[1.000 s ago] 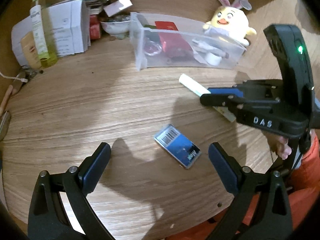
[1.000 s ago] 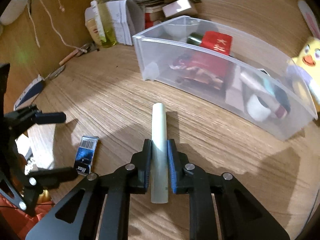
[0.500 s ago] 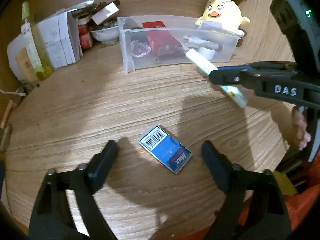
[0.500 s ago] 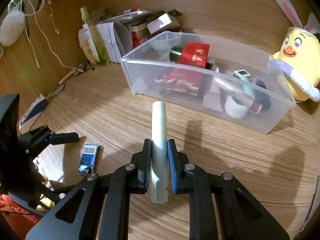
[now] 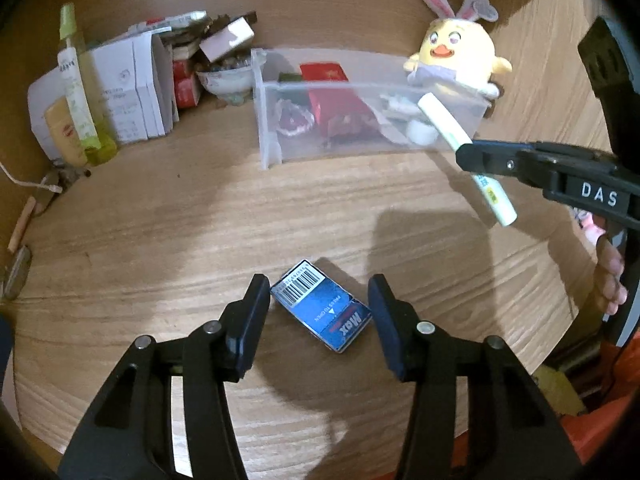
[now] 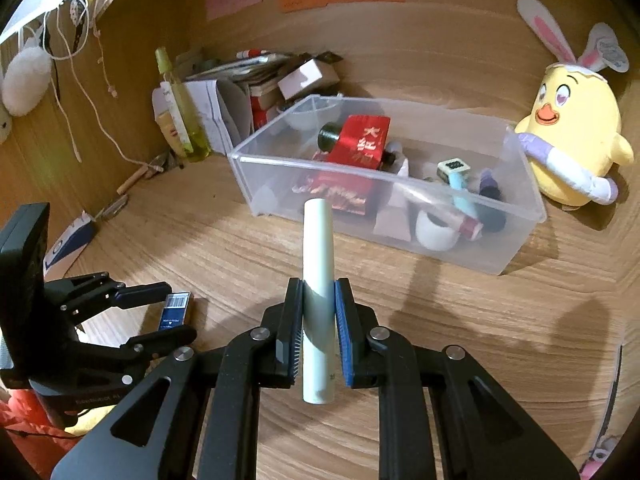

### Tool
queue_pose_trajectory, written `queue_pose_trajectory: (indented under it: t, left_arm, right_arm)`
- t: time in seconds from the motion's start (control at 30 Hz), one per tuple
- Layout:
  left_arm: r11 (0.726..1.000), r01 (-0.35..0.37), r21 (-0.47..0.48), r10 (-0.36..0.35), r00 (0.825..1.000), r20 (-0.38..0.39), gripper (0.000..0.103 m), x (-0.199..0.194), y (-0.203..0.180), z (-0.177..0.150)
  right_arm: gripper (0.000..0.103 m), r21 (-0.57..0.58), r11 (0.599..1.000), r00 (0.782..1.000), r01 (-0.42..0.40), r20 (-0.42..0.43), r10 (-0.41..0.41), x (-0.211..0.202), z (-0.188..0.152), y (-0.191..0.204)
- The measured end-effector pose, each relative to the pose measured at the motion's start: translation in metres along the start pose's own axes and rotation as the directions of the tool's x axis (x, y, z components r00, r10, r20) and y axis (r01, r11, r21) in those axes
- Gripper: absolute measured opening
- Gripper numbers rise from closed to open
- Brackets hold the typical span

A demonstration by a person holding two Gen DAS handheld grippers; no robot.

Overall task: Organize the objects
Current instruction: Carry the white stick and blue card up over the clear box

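Note:
A small blue box with a barcode [image 5: 320, 308] lies flat on the wooden table, also seen in the right wrist view [image 6: 175, 312]. My left gripper [image 5: 319, 294] straddles it. Its jaws are closing with the box between them, and the pads stand close to the box's corners without clearly pressing. My right gripper [image 6: 318, 292] is shut on a white tube [image 6: 318, 240] and holds it above the table in front of the clear plastic bin [image 6: 256, 184]. In the left wrist view the tube [image 5: 444, 118] slants across the bin's right end [image 5: 280, 136].
The bin holds a red packet [image 6: 360, 140], a white cup and several small items. A yellow plush chick [image 6: 568, 144] sits at its right end. A green bottle [image 5: 76, 80], paper boxes [image 5: 128, 92] and a bowl crowd the back left. A person's fingers [image 5: 612, 280] show at right.
The left jaws have narrowed from wide open to close around the blue box. The right gripper has lifted the tube off the table and toward the bin.

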State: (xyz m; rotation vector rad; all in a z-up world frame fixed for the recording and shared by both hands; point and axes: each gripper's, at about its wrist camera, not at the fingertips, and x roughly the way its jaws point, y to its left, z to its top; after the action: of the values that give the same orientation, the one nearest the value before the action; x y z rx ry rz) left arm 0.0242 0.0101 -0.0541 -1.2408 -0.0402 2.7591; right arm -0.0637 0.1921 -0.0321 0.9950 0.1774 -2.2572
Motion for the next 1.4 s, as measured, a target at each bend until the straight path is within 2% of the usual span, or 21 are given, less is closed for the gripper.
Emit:
queue_pose_trajectory:
  t: [0.43,0.7,0.87,1.27,1.4]
  left_arm:
    - [1.000,-0.024,0.002,0.024,0.991,0.129,0.051,-0.022,-0.003,0.040]
    - [1.000,0.002,-0.022,0.003,0.978,0.208,0.051,-0.028,-0.007,0.069]
    - [1.000,-0.005,-0.021,0.010,0.967,0.253,0.051,-0.031,-0.012,0.087]
    - [1.000,-0.022,-0.019,0.027,0.943,0.333,0.051,-0.035,-0.014,0.130]
    - [0.999,-0.016,-0.029,0.025,0.941,0.338,0.051,-0.029,-0.011,0.142]
  right_arm:
    - [0.014,0.028,1.000,0.995,-0.006,0.103,0.003,-0.025,0.016,-0.009]
    - [0.014,0.046,0.999,0.985,0.004,0.171,-0.012,-0.040,0.031,-0.018]
    - [0.014,0.054,0.998,0.977,0.016,0.210,-0.027,-0.049,0.041,-0.024]
    - [0.014,0.053,0.998,0.955,0.019,0.293,-0.034,-0.063,0.068,-0.035]
    - [0.014,0.053,0.998,0.947,0.037,0.316,-0.052,-0.065,0.078,-0.041]
